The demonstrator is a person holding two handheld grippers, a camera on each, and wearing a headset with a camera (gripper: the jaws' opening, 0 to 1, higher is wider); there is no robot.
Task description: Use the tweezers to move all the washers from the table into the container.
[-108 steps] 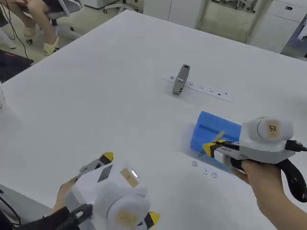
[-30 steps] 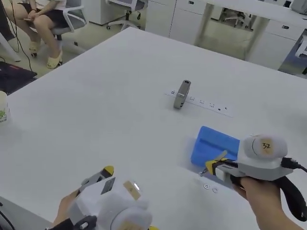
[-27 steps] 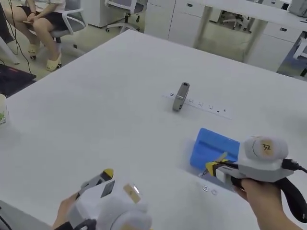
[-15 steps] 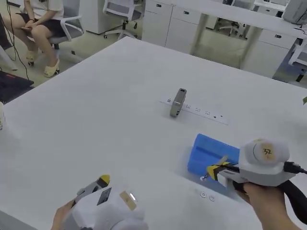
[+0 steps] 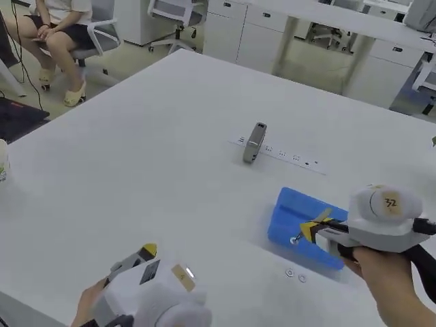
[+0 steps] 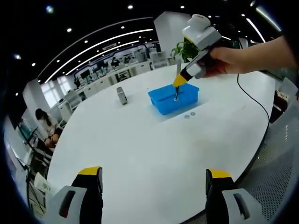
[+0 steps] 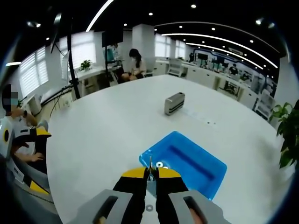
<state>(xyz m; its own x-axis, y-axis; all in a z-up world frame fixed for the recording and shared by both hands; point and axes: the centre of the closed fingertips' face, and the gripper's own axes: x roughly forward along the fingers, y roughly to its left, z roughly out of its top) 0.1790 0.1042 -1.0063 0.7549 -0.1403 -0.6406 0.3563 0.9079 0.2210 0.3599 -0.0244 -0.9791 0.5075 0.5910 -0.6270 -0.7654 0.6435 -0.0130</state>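
Observation:
My right gripper is shut on thin metal tweezers. Their tips point down over the near side of the blue container. A small washer sits at the tweezer tips; I cannot tell whether it is pinched or lying in the container. Two more washers lie on the white table just in front of the container. My left gripper hovers open near the table's front edge, with nothing between its fingers.
A grey box-shaped device stands beyond the container beside a flat white power strip. A paper cup is at the far left edge. A person sits on a chair past the table's left corner.
Three washers lay on the table 3.6 s ago, now two. My right gripper has risen with the tweezers from the washers to above the container. The head view has shifted.

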